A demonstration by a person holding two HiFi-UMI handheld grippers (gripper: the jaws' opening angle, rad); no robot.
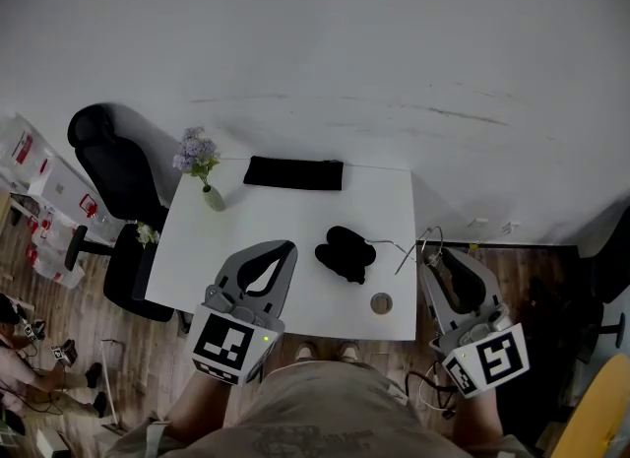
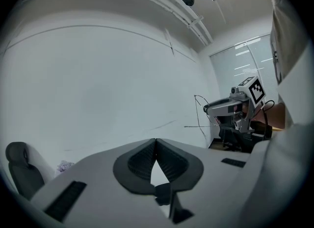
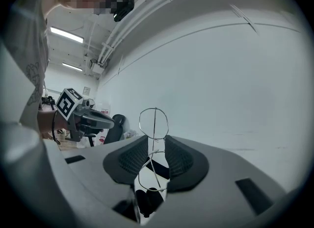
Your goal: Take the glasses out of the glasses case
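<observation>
1. White table (image 1: 295, 220), rectangular, plain top.
2. Far-left corner: small vase (image 1: 213, 197) upright, purple flowers (image 1: 197, 156) in it.
3. Far edge, about mid-span: flat black rectangular item (image 1: 293, 172), long side parallel to the edge.
4. Centre, slightly right: black glasses case (image 1: 345, 252).
5. Near edge, right of centre: small round disc (image 1: 381, 302), apart from the case.

Soft, flat, greyish light from ceiling strips (image 3: 66, 35). The white surface (image 1: 295, 239) is the brightest patch; the floor (image 1: 532, 289) around it falls dark. Both gripper views bulge fisheye-fashion, corners black, near fingers (image 2: 137, 165) soft.
</observation>
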